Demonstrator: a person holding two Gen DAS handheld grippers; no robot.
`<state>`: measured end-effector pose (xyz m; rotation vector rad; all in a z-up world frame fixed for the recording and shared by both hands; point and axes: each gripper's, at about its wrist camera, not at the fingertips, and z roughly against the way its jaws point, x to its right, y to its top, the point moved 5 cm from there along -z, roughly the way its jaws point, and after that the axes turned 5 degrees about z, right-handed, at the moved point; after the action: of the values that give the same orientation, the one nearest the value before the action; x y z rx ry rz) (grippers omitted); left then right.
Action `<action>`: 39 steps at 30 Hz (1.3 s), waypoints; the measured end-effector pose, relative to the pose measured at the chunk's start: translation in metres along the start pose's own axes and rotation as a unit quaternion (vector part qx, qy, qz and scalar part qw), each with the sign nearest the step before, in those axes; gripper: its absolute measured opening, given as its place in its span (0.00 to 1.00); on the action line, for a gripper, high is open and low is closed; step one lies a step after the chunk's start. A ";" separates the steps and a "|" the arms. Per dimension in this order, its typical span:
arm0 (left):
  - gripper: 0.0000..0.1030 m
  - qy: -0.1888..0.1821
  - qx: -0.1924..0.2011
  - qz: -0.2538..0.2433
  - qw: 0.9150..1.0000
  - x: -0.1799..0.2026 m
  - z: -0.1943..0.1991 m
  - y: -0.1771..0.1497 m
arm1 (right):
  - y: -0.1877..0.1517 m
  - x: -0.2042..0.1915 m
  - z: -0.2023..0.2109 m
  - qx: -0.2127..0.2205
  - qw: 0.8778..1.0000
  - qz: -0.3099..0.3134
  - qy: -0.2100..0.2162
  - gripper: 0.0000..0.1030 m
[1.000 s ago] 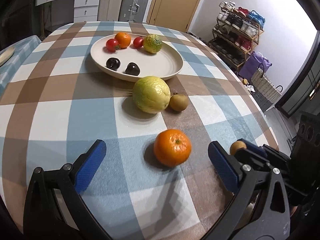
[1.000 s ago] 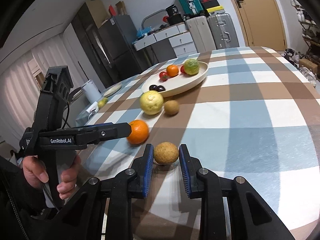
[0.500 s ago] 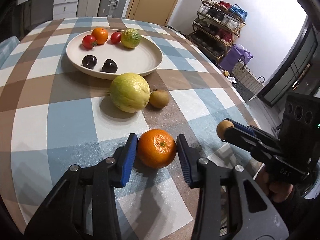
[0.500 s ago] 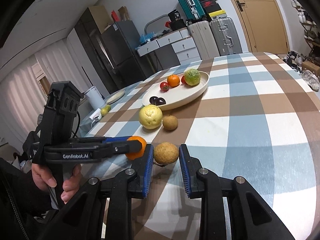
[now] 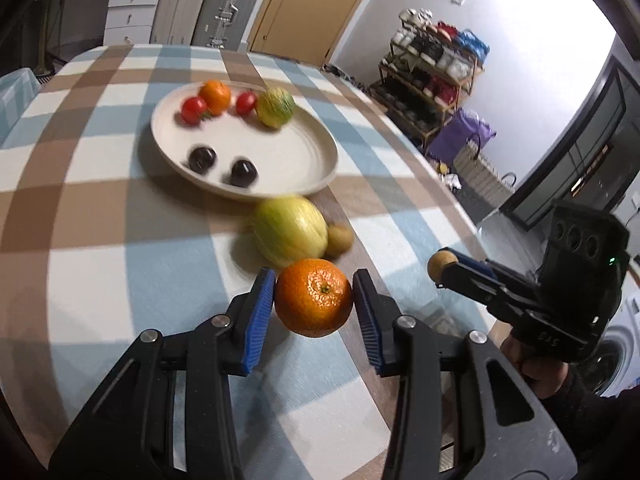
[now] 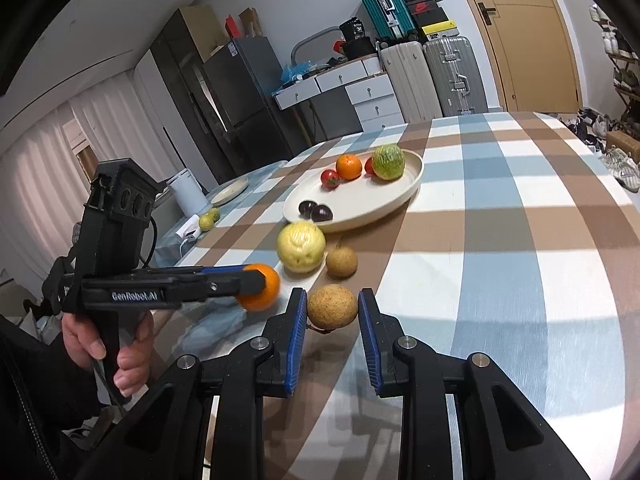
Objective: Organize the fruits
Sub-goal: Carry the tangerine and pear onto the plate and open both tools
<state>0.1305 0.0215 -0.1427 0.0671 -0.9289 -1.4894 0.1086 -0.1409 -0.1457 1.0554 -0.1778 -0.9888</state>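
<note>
My left gripper (image 5: pixel 313 300) is shut on an orange tangerine (image 5: pixel 313 297) and holds it above the checked tablecloth; it also shows in the right wrist view (image 6: pixel 260 286). My right gripper (image 6: pixel 332 312) is shut on a small brown round fruit (image 6: pixel 332 306), lifted off the table; that fruit shows in the left wrist view (image 5: pixel 441 264). A cream plate (image 5: pixel 296 152) holds two tomatoes, a tangerine, a green-yellow fruit and two dark plums. A large yellow-green fruit (image 5: pixel 289 229) and a small brown fruit (image 5: pixel 340 236) lie on the cloth in front of the plate.
The table's right edge (image 5: pixel 460 208) drops toward a shoe rack and baskets. A second table at the left carries a small plate (image 6: pixel 229 192), a white jug (image 6: pixel 186 196) and green fruits (image 6: pixel 209 218). Suitcases and drawers stand behind the table.
My left gripper closed on the tangerine and lifted it off the cloth. My right gripper rose with the brown fruit held in it.
</note>
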 end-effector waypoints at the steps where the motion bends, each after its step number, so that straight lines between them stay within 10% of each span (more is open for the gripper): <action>1: 0.36 -0.002 0.004 0.003 1.000 -0.003 0.003 0.005 | 0.004 0.001 -0.002 0.001 1.000 -0.001 0.003 0.26; 21: 0.36 0.038 0.048 0.024 0.998 -0.079 -0.030 0.137 | 0.128 0.011 -0.120 -0.037 0.998 0.009 0.056 0.26; 39: 0.36 0.050 0.026 0.019 0.998 -0.108 -0.080 0.163 | 0.154 0.029 -0.215 -0.100 0.994 -0.009 0.044 0.26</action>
<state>0.3271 0.0983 -0.1553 0.1596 -0.8824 -1.4148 0.3363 -0.0041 -0.1448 0.9158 0.0036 -0.9536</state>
